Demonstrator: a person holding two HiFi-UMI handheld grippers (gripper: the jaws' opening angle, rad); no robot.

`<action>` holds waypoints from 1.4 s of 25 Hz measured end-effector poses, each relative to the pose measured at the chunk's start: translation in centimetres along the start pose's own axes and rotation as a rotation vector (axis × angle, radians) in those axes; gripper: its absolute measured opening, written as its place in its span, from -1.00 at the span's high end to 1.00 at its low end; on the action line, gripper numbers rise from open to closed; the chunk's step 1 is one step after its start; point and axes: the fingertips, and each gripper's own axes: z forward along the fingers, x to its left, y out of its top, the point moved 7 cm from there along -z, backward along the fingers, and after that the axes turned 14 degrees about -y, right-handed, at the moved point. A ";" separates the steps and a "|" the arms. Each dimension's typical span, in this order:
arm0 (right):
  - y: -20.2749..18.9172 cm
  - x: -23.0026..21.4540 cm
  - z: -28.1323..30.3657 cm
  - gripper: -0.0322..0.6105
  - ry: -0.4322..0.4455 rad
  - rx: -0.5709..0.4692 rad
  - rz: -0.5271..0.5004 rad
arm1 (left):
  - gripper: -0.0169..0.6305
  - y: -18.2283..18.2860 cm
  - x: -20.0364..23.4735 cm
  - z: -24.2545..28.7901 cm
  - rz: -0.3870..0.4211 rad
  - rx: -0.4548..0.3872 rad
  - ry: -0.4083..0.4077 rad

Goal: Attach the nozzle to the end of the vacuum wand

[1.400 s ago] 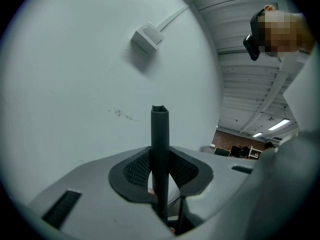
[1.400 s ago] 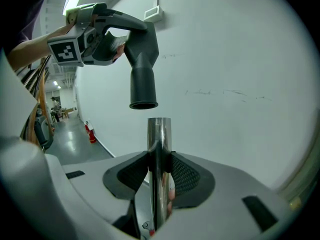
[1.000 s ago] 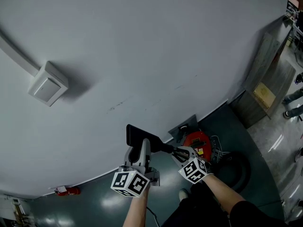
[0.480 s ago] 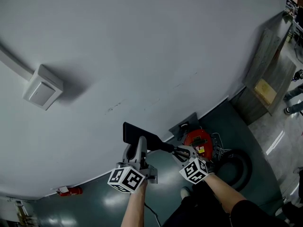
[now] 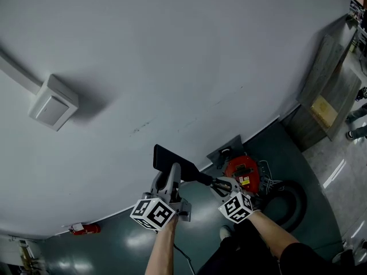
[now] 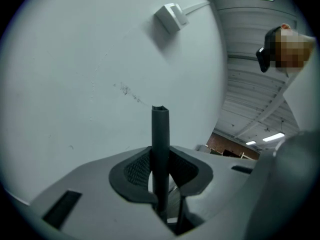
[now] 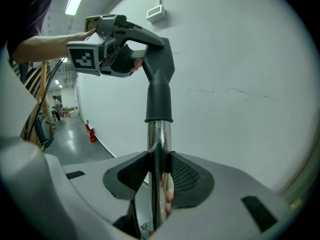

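Nozzle (image 7: 160, 94) sleeved over wand (image 7: 158, 139) end.
Left claw (image 6: 160, 170) clamped on nozzle beyond the wand; right claw (image 7: 159, 176) clamped on the wand.

The black nozzle (image 5: 166, 156) (flat and wide at its far end) has its round neck fitted over the tip of the shiny metal wand (image 7: 156, 144), both up in the air.

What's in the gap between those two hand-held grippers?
The black nozzle, its collar meeting the chrome wand; the right gripper view shows it.
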 end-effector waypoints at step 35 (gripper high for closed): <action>0.6 -0.4 0.5 0.46 -0.015 0.001 -0.018 | 0.68 -1.1 0.7 0.6 -0.019 -0.002 -0.011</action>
